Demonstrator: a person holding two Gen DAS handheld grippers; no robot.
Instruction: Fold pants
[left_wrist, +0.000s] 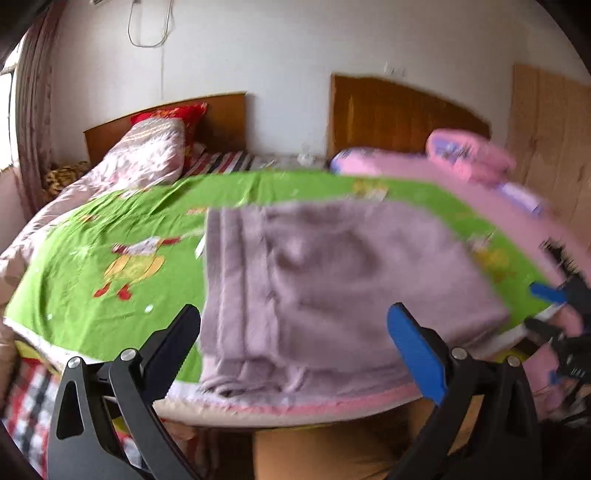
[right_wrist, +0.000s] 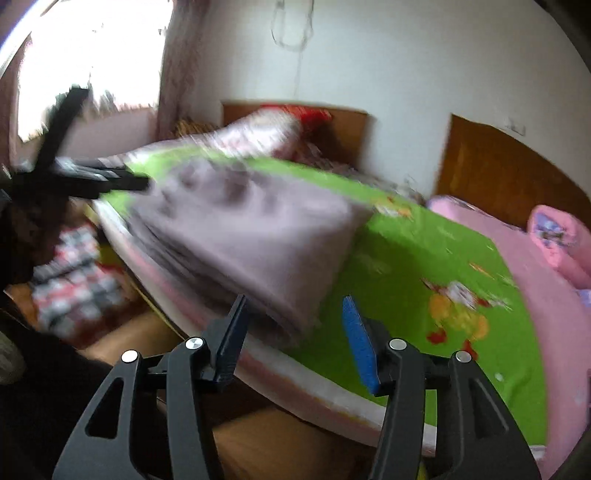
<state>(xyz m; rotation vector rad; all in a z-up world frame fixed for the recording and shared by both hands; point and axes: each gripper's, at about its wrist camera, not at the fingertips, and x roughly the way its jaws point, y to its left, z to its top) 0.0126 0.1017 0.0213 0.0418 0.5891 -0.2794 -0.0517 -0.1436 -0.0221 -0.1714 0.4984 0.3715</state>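
The mauve pants (left_wrist: 332, 280) lie folded into a thick stack on the green cartoon sheet (left_wrist: 110, 236) near the bed's front edge. My left gripper (left_wrist: 295, 332) is open, its jaws wide on either side of the stack's near edge, holding nothing. In the right wrist view the pants (right_wrist: 251, 229) lie just beyond my right gripper (right_wrist: 295, 325), which is open and empty at the stack's corner. The right gripper also shows at the left view's right edge (left_wrist: 554, 306). The left gripper shows at the far left of the right view (right_wrist: 110, 181), beside the stack. Both views are blurred.
A pink quilt (left_wrist: 480, 173) and pink pillow (left_wrist: 469, 151) lie on the bed's right side. A floral duvet (left_wrist: 140, 155) and red pillow (left_wrist: 173, 110) lie at the far left. Wooden headboards (left_wrist: 399, 110) stand against the wall. A checked cloth (right_wrist: 70, 266) lies below the bed edge.
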